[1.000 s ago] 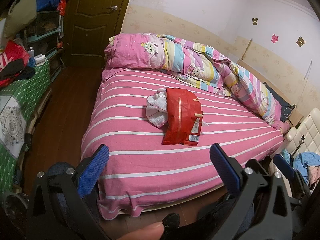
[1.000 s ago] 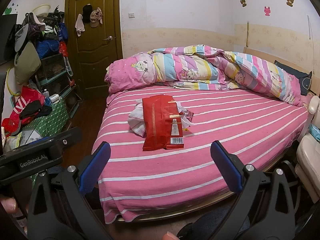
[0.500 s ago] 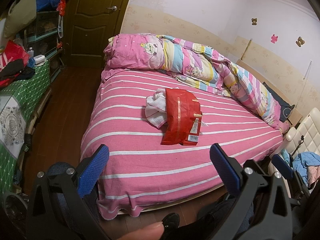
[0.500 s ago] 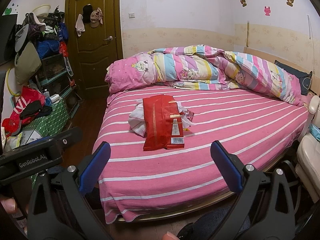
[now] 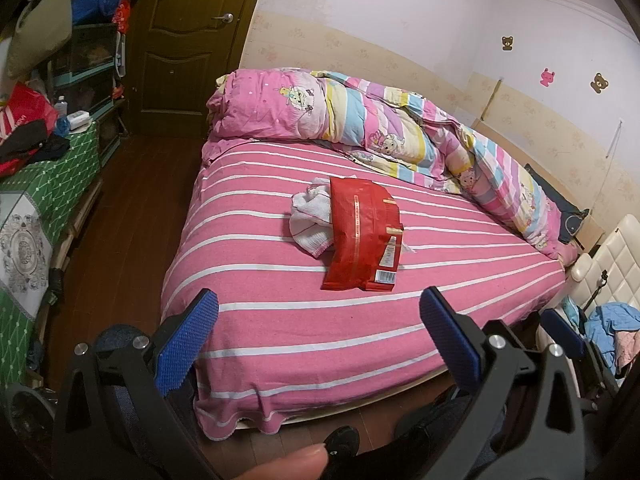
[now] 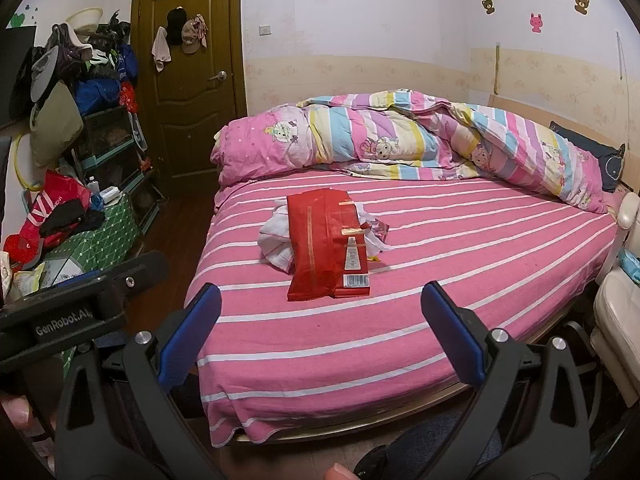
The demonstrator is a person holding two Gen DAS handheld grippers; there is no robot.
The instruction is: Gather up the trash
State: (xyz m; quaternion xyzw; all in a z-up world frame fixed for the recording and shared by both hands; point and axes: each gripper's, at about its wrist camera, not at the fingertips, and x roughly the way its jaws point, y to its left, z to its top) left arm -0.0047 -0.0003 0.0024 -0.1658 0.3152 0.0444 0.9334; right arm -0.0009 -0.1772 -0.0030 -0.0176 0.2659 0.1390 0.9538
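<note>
A flat red snack wrapper [image 5: 362, 236] [image 6: 326, 246] lies on the pink striped bed [image 5: 304, 332] [image 6: 460, 248], partly over a crumpled white cloth [image 5: 308, 220] [image 6: 274, 240]. Small scraps of crumpled paper [image 6: 376, 236] peek out at the wrapper's right side. My left gripper [image 5: 318, 320] hangs open in front of the bed's near edge, well short of the wrapper, with nothing between its blue pads. My right gripper [image 6: 320, 312] is also open and empty, at a similar distance. The left gripper's body [image 6: 76, 312] shows at the lower left of the right wrist view.
A rolled striped quilt [image 5: 384, 128] [image 6: 400, 136] lies along the far side of the bed. A green-covered table [image 5: 44, 196] with clutter and shelves stands at the left, beside a brown door [image 6: 192, 80]. A cream padded chair [image 5: 608, 268] stands at the right. Dark wood floor [image 5: 132, 220] runs between bed and table.
Both views have barely shifted; the bed and wrapper sit almost where they were. Both grippers stay open.
</note>
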